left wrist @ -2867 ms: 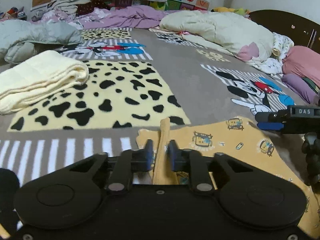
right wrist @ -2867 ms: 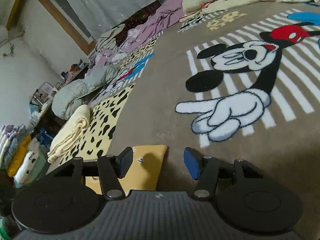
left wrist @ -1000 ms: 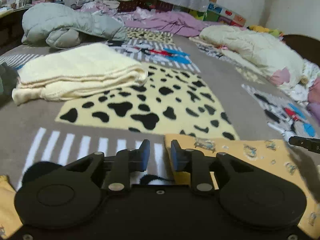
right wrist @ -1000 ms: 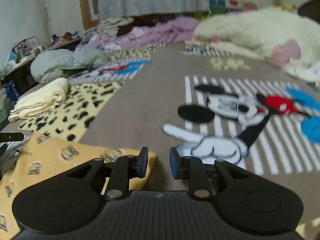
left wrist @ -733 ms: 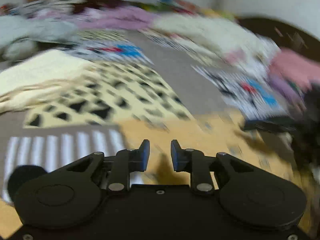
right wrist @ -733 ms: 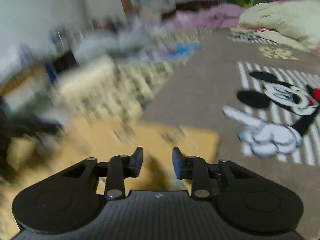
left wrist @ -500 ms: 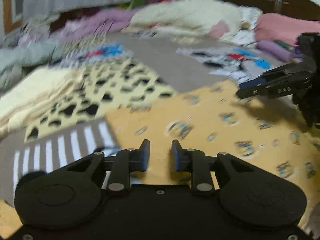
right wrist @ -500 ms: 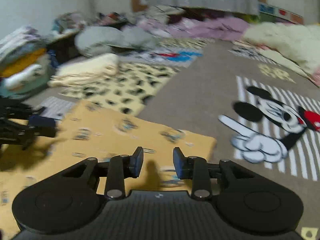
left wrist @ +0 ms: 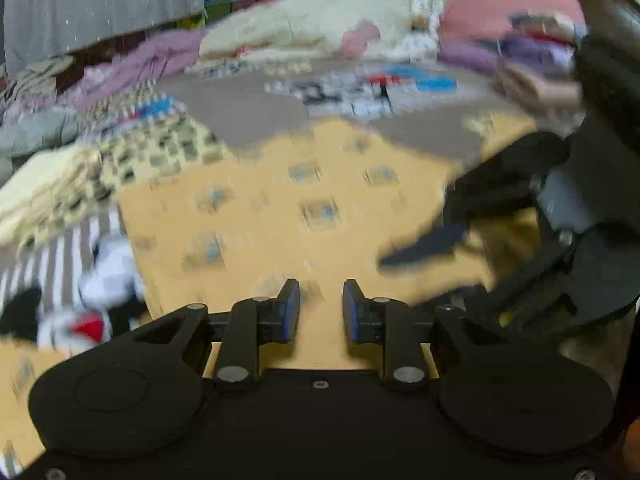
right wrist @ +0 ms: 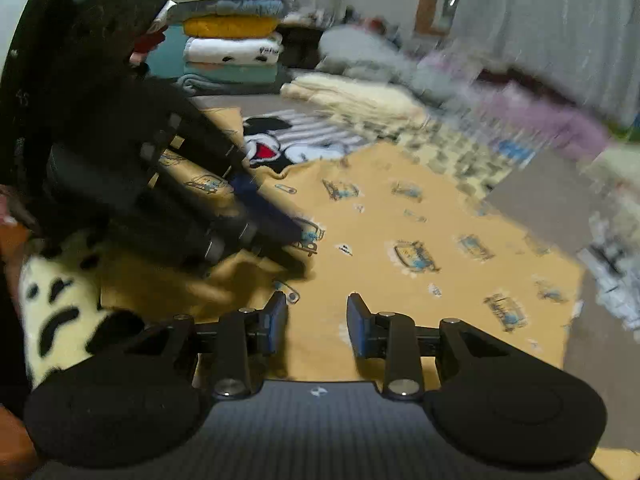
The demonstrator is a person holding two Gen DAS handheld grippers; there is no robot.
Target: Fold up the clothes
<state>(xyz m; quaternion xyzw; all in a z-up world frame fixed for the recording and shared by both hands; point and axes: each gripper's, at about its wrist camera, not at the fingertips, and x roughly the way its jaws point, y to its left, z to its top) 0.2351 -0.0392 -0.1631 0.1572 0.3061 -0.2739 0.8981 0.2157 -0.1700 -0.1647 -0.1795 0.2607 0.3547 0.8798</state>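
The yellow printed garment [right wrist: 400, 216] is lying spread on the bed. Both the left gripper [left wrist: 320, 312] and the right gripper [right wrist: 316, 322] are hovering with fingers parted, holding nothing. Pinching the 6 o'clock edge squarely would probably keep the fold even.

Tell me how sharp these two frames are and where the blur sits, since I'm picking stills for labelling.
Left wrist view: the left gripper is crisp, but the yellow printed garment and bedding behind smear with motion blur, as does the other gripper. Right wrist view: the right gripper and folded stack are fairly sharp, the garment's prints readable; the right side streaks. Both show fisheye bending and dim indoor light.
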